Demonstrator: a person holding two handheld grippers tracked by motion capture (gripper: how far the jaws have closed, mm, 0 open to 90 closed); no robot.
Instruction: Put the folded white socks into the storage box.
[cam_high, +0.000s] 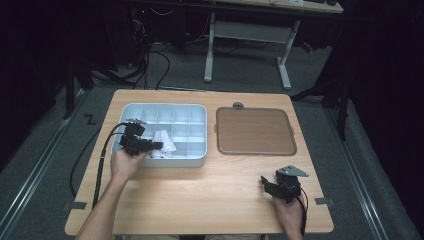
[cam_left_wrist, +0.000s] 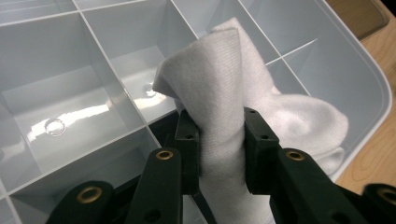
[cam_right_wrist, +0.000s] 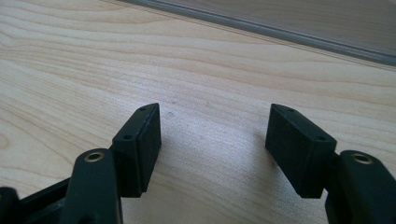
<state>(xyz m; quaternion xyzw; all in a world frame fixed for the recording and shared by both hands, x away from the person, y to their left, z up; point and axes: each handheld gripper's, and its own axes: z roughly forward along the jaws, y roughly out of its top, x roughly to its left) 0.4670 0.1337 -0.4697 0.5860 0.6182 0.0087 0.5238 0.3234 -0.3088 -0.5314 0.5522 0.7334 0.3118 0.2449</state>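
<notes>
Left gripper (cam_left_wrist: 219, 140) clamped on white sock (cam_left_wrist: 233, 107), pads pressing folded cloth from both sides. Sock over front row of grey divided tray (cam_high: 197, 160), toe end bunched against tray's near wall (exact compartment hard to tell). Tray on left half of wooden table (cam_high: 200, 200); brown lid (cam_high: 255, 131) just beside tray, right of it. Right gripper (cam_right_wrist: 212, 135) low over bare table near front right corner, jaws wide, nothing between.
</notes>
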